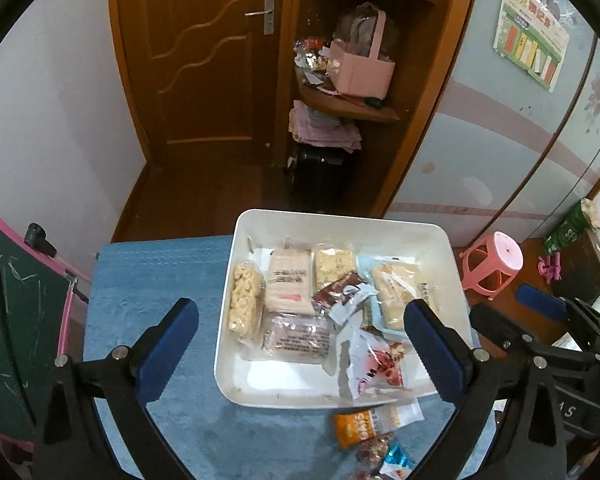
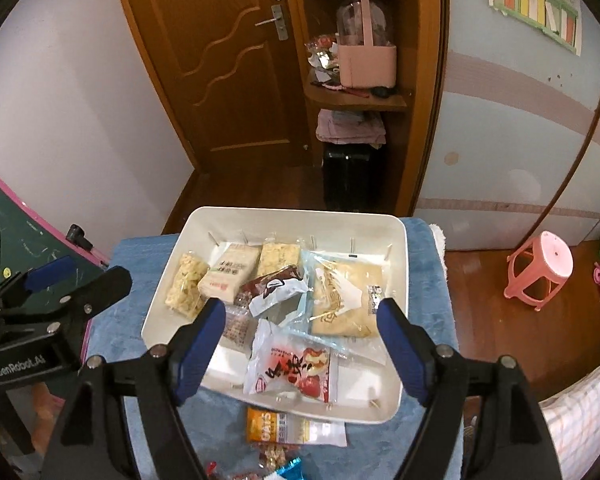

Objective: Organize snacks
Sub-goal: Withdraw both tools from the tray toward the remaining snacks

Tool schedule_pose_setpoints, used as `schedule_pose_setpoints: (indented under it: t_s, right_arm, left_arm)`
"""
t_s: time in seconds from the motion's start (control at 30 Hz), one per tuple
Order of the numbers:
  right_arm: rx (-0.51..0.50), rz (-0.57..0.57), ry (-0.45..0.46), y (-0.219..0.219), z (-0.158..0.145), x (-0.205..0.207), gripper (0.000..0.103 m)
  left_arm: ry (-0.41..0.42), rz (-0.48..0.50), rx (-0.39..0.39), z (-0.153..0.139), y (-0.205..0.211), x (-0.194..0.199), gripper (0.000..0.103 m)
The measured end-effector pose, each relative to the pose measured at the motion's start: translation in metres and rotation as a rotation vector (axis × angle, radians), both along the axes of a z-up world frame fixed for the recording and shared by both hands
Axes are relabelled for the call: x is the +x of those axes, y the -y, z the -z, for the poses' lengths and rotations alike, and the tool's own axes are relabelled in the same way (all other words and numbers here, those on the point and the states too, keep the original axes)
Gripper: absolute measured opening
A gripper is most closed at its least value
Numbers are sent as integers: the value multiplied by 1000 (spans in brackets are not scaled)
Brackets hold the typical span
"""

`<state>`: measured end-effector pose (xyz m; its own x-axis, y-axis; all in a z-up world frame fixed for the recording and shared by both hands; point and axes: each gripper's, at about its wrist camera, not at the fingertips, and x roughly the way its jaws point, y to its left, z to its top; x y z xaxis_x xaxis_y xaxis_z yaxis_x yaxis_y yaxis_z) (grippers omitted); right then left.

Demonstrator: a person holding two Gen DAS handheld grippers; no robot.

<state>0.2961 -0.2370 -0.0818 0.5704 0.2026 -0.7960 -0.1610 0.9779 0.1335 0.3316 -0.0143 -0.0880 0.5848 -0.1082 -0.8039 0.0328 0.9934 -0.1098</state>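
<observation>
A white tray (image 1: 340, 218) (image 2: 292, 212) sits on a blue cloth and holds several wrapped snacks. Among them are a red-and-white packet (image 1: 376, 364) (image 2: 292, 364) at its near edge and a brown-and-white packet (image 1: 344, 292) (image 2: 272, 286) in the middle. An orange packet (image 1: 356, 424) (image 2: 268, 428) and a few small sweets lie on the cloth in front of the tray. My left gripper (image 1: 300, 306) hangs open over the tray's left half with nothing between its pads. My right gripper (image 2: 302, 306) is open above the tray's near part, the red-and-white packet below its gap, untouched.
The blue cloth (image 1: 148, 280) covers a small table. A green chalkboard (image 1: 16, 304) stands at the left, a pink stool (image 2: 540, 268) on the wooden floor to the right. Behind are a wooden door (image 1: 204, 64), a corner shelf with a pink basket (image 1: 364, 68) and a black bin (image 2: 352, 176).
</observation>
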Motion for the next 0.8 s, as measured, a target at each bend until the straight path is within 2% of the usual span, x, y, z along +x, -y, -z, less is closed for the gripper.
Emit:
schedule_pose_setpoints:
  t_s: [0.47, 0.8]
  right_arm:
    - [-14, -54, 115, 13, -53, -86, 79]
    - [-14, -89, 185, 25, -78, -151, 79]
  left_arm:
    - [128, -11, 7, -67, 20, -93, 102]
    - [221, -31, 69, -96, 34, -169, 102]
